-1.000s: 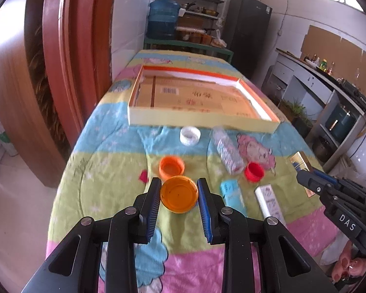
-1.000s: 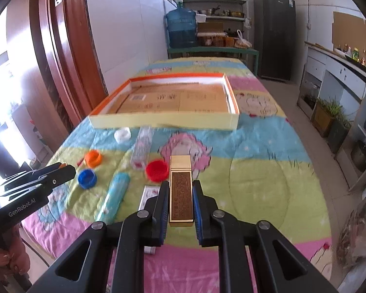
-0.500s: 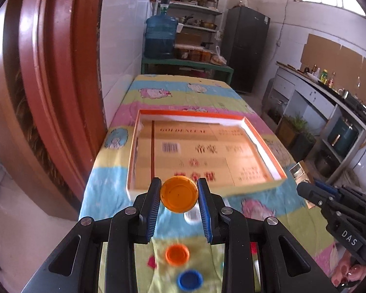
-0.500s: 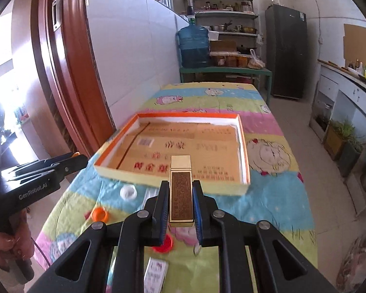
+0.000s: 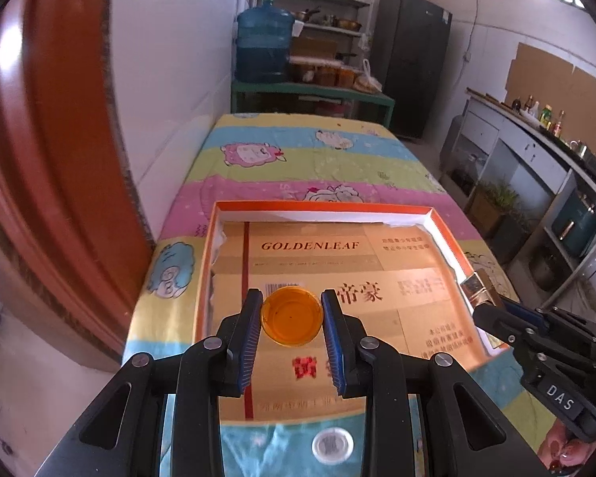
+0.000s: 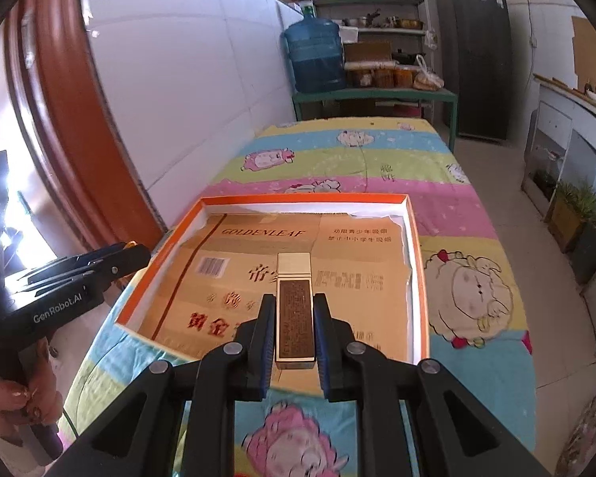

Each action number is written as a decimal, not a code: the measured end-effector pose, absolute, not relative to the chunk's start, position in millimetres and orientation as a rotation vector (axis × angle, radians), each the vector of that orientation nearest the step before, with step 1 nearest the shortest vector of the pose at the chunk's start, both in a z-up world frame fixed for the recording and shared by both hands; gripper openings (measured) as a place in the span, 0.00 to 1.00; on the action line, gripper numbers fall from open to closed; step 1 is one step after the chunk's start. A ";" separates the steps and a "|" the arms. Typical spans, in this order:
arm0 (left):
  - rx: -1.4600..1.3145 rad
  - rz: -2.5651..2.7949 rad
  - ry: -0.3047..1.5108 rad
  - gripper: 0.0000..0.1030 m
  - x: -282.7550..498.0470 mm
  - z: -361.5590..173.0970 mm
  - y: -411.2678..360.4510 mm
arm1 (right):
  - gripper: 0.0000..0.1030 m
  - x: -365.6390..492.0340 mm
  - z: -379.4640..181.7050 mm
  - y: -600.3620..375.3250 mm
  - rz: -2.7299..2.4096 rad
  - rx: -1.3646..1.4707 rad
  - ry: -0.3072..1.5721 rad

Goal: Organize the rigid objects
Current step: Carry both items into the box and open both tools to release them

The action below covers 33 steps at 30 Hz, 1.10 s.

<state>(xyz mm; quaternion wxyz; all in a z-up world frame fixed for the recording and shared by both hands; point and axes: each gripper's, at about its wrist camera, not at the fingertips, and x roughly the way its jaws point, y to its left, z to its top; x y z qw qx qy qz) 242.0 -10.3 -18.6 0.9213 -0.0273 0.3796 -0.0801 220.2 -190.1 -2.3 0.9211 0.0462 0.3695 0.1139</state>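
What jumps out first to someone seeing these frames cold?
Both claws are loaded and hang over the shallow orange-rimmed box on the cartoon-print tablecloth. The left claw grips a round orange cap above the box's near left part; the right claw pinches a slim gold box lengthwise above its near edge. Behind, a big blue water jug stands by cluttered shelves.

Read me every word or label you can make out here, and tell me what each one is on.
"GOLDENLEAF": cardboard lining the box.
"DAS": right gripper.
"GenRobot.AI": left gripper.
Chinese print and barcode digits on the cardboard: unreadable.
Gold case and white cap markings: too blurred.
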 end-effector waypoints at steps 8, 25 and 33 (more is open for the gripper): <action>-0.043 -0.164 0.847 0.30 275.5 -43.7 -22.3 | 0.18 249.0 -23.1 -188.7 0.209 0.085 0.808; -0.042 -0.164 0.952 0.30 307.1 -90.3 -27.9 | 0.18 272.0 -55.7 -188.2 0.195 0.070 0.892; 0.036 -0.166 0.949 0.45 302.1 -98.2 -33.3 | 0.18 275.7 -67.8 -189.4 0.172 0.071 0.922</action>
